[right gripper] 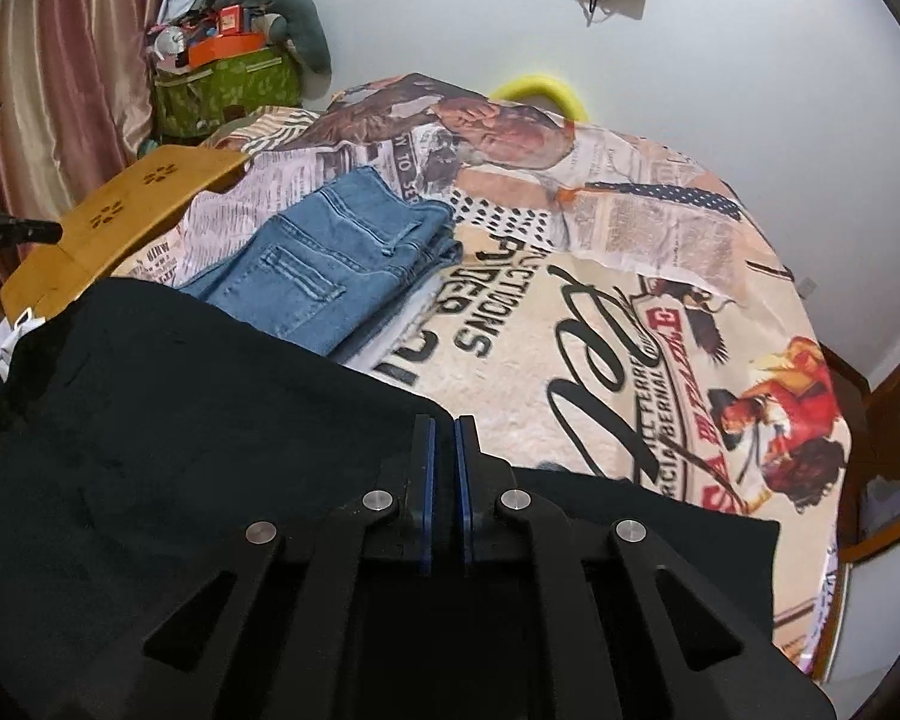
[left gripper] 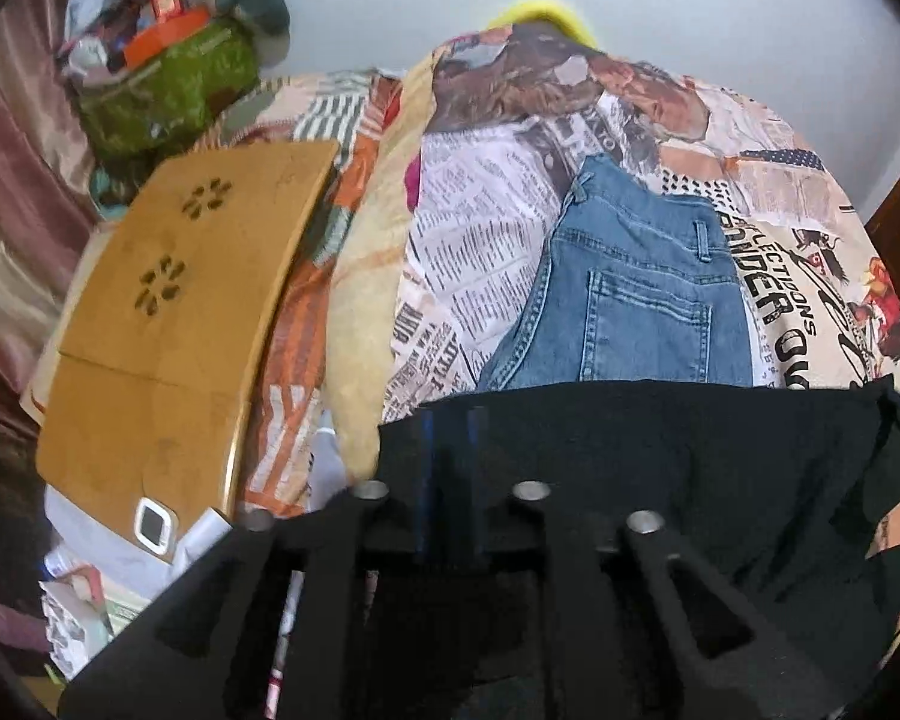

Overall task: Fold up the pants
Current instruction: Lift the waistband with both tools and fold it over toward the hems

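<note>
Pants (right gripper: pixel 180 432), black: both your grippers, left (left gripper: pixel 450 420) and right (right gripper: pixel 444 426), pinch one edge; jeans (right gripper: pixel 330 264) already folded, this fold barely begun.

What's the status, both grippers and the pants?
Left gripper and right gripper shut on black pants. Folded jeans lie just beyond.

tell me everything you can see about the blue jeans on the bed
The blue jeans are mid-blue denim with pale stitching, folded into a compact stack. A back patch pocket and belt loops face up. They lie flat on the newspaper-print bedspread; a black garment covers their near edge.
</note>
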Demonstrator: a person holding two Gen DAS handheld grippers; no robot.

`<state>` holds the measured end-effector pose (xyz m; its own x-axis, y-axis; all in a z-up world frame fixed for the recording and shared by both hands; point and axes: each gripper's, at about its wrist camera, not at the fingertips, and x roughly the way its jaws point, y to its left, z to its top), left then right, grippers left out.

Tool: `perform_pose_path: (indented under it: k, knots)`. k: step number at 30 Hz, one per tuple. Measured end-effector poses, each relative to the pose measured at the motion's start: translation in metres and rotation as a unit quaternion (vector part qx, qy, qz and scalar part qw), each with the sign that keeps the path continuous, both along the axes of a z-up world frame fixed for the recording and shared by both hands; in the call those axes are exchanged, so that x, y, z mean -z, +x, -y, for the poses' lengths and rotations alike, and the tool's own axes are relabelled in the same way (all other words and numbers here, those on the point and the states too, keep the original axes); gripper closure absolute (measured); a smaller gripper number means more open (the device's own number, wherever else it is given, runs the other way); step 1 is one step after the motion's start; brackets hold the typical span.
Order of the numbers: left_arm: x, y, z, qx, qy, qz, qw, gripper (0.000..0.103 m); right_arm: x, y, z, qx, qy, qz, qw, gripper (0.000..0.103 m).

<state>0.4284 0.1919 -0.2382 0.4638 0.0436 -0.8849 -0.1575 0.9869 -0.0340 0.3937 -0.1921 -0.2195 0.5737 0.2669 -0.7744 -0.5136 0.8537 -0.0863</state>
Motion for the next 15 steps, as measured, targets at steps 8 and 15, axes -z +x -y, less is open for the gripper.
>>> perform_pose_path:
  k: [8, 15]
  knots:
    - [0.066, 0.036, -0.012, -0.022, -0.09, -0.084, 0.9921, 0.044, 0.035, 0.002, 0.016, 0.009, 0.011, -0.054, 0.998, 0.098]
    - [0.105, 0.056, -0.021, -0.05, -0.134, -0.114, 0.9831, 0.044, 0.056, 0.009, 0.023, 0.007, 0.037, -0.088, 0.995, 0.098]
